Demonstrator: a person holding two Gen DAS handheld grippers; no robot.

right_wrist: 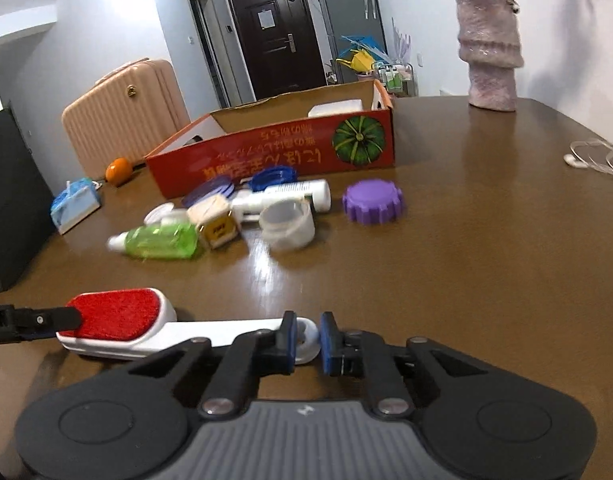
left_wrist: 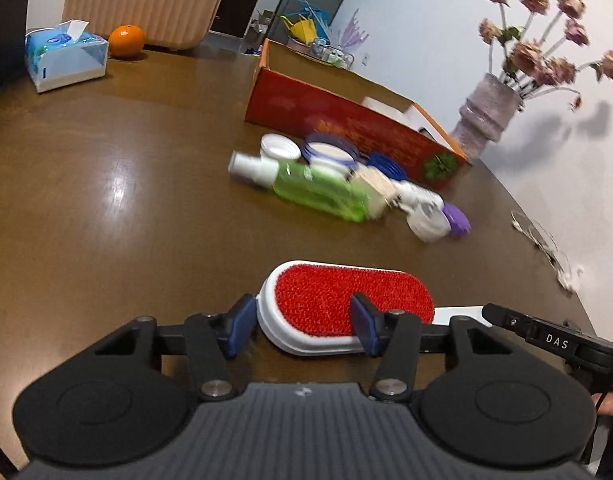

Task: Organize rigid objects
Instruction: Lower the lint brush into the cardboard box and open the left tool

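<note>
A white lint brush (left_wrist: 346,308) with a red bristle face lies on the brown worktop (left_wrist: 106,200), and both claws have hold of it. The left claw (left_wrist: 302,326) is clamped across the wide red head, one blue pad against the rounded white end and the other pressed onto the red face. The right claw (right_wrist: 308,338) is closed on the ringed tip of the brush's white handle, its two blue pads pinching that end; in the left wrist view only a black finger of it shows at the right edge. Farther back on the worktop sits a loose cluster: a green bottle (right_wrist: 162,242) lying on its side, a small cream and yellow box (right_wrist: 216,222) touching it, a white tube (right_wrist: 282,196), a clear round tub (right_wrist: 288,224), blue lids (right_wrist: 272,176) and a purple ridged cap (right_wrist: 372,200) slightly apart to the right. Behind them stands an open red cardboard box (right_wrist: 274,152) with a pumpkin picture on its side.
</note>
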